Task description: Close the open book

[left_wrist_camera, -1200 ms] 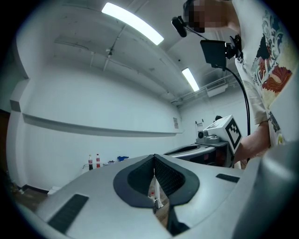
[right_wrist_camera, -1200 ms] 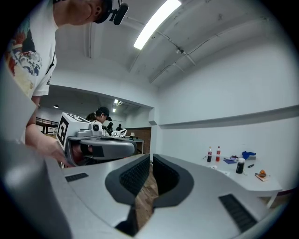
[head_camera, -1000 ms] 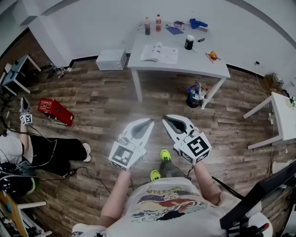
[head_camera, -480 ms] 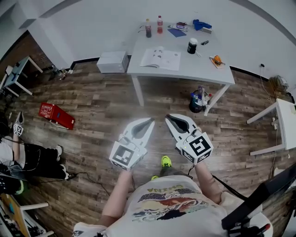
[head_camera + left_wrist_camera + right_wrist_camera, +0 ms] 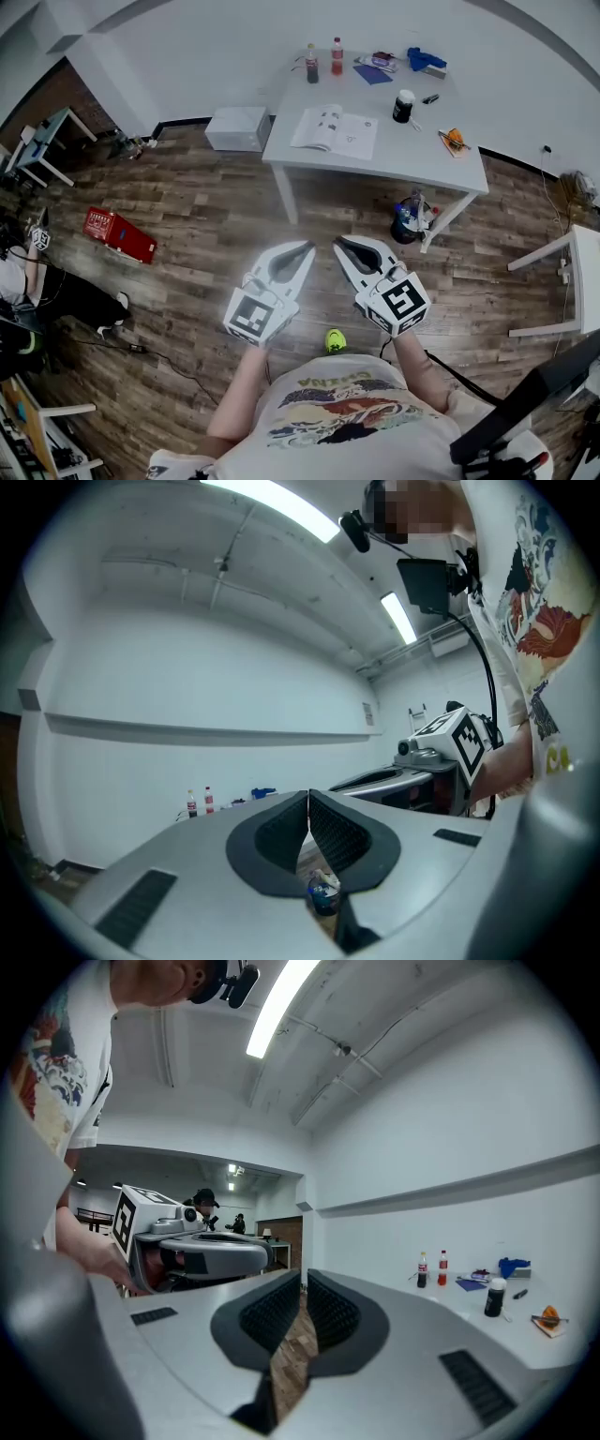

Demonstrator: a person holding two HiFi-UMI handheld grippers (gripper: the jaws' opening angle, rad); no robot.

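Observation:
The open book (image 5: 336, 131) lies flat with white pages up on the white table (image 5: 375, 159), far ahead in the head view. My left gripper (image 5: 310, 246) and right gripper (image 5: 338, 243) are held side by side over the wooden floor, well short of the table. Both are shut with nothing between the jaws. In the left gripper view the left gripper (image 5: 308, 800) shows closed pads and the other gripper beside it at the right. The right gripper (image 5: 304, 1281) likewise shows its pads together. The book is hidden in both gripper views.
On the table stand two bottles (image 5: 323, 59), a dark cup (image 5: 404, 105), blue items (image 5: 427, 60) and an orange tool (image 5: 454, 139). A white box (image 5: 238, 127) sits by the wall, a bucket (image 5: 410, 217) under the table, a red case (image 5: 118, 234) and a seated person (image 5: 37, 281) at left.
The table and book sit slightly lower and nearer in the head view as I walk toward them. Both grippers stay shut, side by side. The person at left shifted.

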